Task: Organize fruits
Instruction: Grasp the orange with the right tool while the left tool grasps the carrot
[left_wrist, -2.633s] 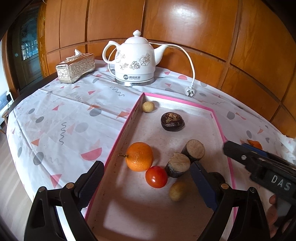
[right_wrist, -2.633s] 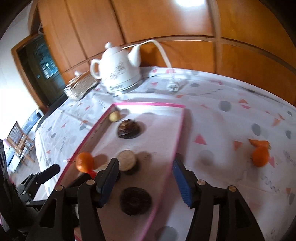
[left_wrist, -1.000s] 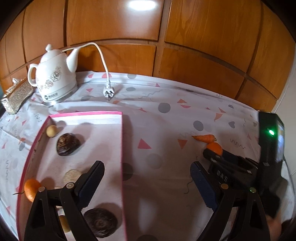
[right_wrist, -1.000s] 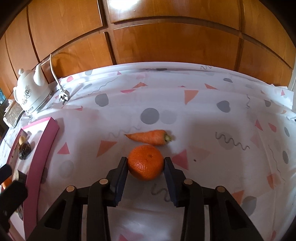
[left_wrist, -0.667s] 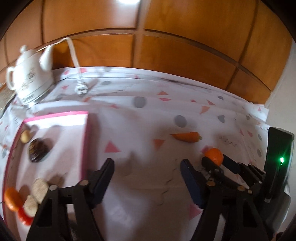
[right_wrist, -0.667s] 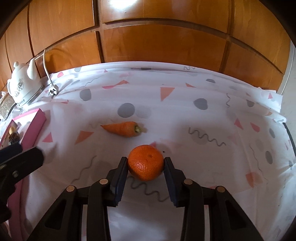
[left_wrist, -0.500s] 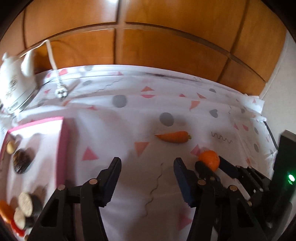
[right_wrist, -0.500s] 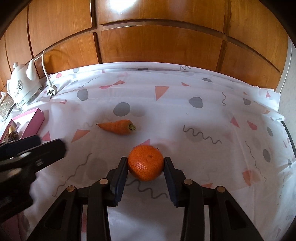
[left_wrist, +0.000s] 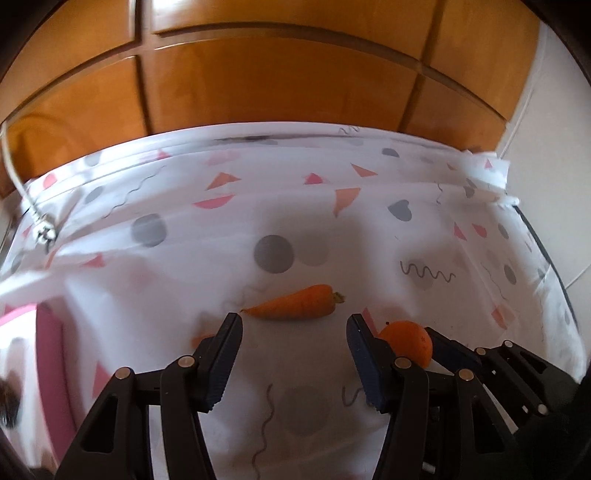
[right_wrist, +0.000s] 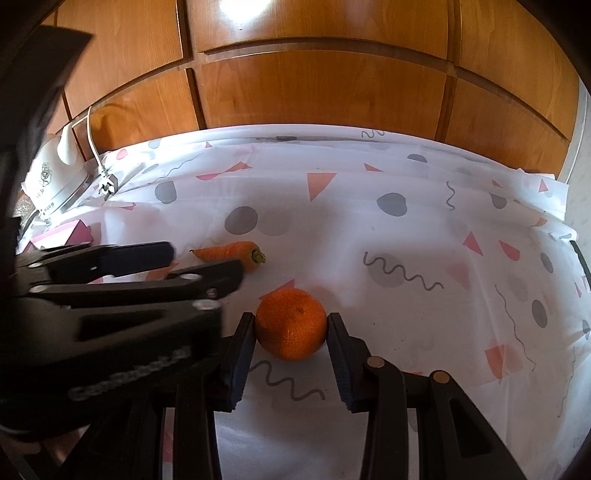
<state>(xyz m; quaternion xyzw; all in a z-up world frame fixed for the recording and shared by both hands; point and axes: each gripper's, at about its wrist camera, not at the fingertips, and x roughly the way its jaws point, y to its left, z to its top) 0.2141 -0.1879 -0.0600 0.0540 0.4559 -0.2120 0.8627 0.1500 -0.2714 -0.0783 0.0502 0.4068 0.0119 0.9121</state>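
The carrot (left_wrist: 295, 307) lies crosswise just beyond the left gripper (left_wrist: 293, 328), whose half-spread fingertips hold nothing, root tip toward the left finger; the right gripper (right_wrist: 291, 334) pinches the orange (right_wrist: 291, 323) beside it.

Tablecloth (right_wrist: 332, 229): white, printed with grey dots, grey hearts, pink and orange triangles and dark squiggles; fills the middle and lower part of both views, creased along its far edge.

Wood panelling (right_wrist: 317, 88): glossy orange-brown, framed panels across the top of both views, with a bright glare spot at upper centre of the right wrist view.

Electric kettle (right_wrist: 55, 177): white ceramic with a dark floral mark, at the left edge of the right wrist view, partly hidden.

Power cord (right_wrist: 94, 147): white, running down from the panelling.

Plug (right_wrist: 108, 187): lying on the tablecloth just beside the kettle; blurred at the left edge of the left wrist view (left_wrist: 44, 232).
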